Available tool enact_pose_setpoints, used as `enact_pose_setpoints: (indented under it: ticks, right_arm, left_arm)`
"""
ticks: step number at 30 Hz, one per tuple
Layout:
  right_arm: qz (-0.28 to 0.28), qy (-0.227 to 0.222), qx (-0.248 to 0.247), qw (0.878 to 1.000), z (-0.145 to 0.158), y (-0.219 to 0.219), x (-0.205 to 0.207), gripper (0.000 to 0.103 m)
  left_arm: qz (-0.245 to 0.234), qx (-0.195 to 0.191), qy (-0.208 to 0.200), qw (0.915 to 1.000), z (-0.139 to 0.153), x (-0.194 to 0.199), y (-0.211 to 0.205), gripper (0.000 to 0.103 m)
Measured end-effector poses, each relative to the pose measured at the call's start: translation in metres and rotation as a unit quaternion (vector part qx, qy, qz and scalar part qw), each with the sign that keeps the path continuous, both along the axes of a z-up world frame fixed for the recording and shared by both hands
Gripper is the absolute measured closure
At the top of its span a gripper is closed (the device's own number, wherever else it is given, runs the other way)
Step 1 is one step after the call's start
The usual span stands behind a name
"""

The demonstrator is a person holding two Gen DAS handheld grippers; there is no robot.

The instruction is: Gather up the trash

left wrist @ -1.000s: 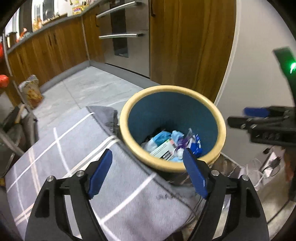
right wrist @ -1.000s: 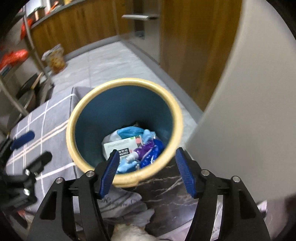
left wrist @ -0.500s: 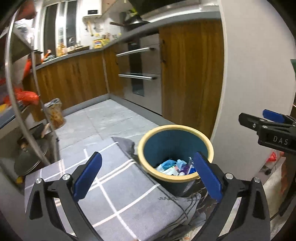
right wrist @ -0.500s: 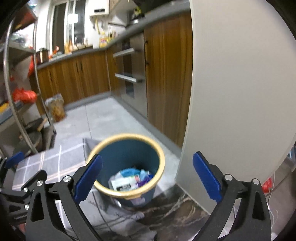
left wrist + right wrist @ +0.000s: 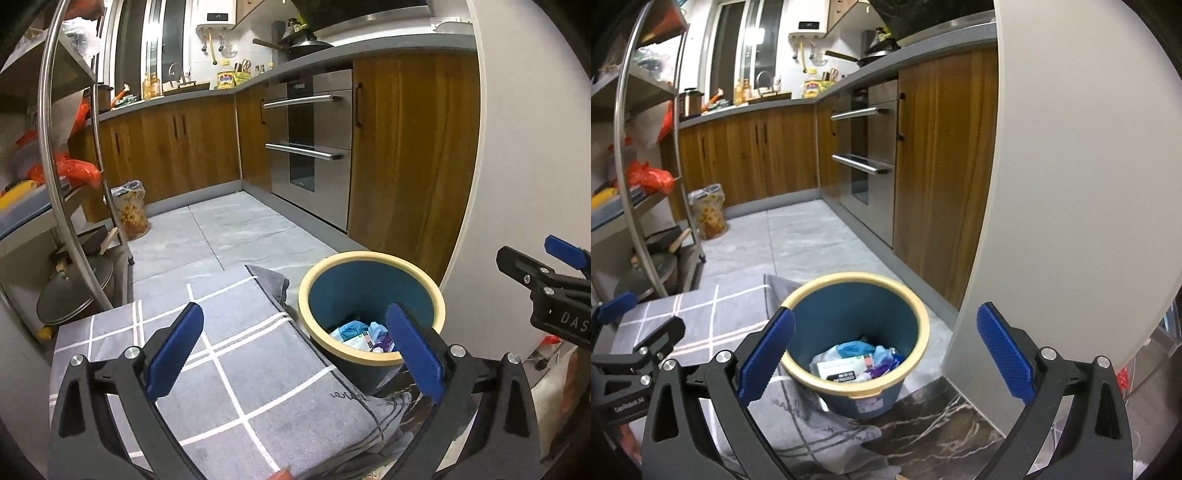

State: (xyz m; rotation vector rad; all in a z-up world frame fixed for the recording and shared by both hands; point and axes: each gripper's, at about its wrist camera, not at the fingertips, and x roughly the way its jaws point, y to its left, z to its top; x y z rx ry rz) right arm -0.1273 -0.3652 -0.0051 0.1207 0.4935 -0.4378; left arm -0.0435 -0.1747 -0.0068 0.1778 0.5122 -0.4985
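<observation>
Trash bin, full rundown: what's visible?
The round blue plastic-looking bin with a cream-yellow rim stands upright and open, with no lid, on the floor. It tapers toward its base. Inside, near the bottom, lies the crumpled trash: blue wrappers, a white printed packet and something purple. The grey checked cloth lies against its side. Neither pair of tongs touches it.

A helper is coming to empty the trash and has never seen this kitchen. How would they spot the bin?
Follow the wooden cabinets to where they meet the white wall panel. On the floor there, beside a grey checked cloth, stands the bin: a round teal bucket with a pale yellow rim, wrappers inside.
</observation>
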Motion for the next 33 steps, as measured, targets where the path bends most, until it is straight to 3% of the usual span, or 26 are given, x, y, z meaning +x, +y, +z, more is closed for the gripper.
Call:
enact_pose_setpoints:
  ticks: [33]
  right_arm:
    - [0.011, 0.008, -0.012, 1.000, -0.0028, 0.0063, 0.0042, 0.005]
  left_arm:
    - [0.006, 0.014, 0.012, 0.9998, -0.0064, 0.0031, -0.0034, 0.005]
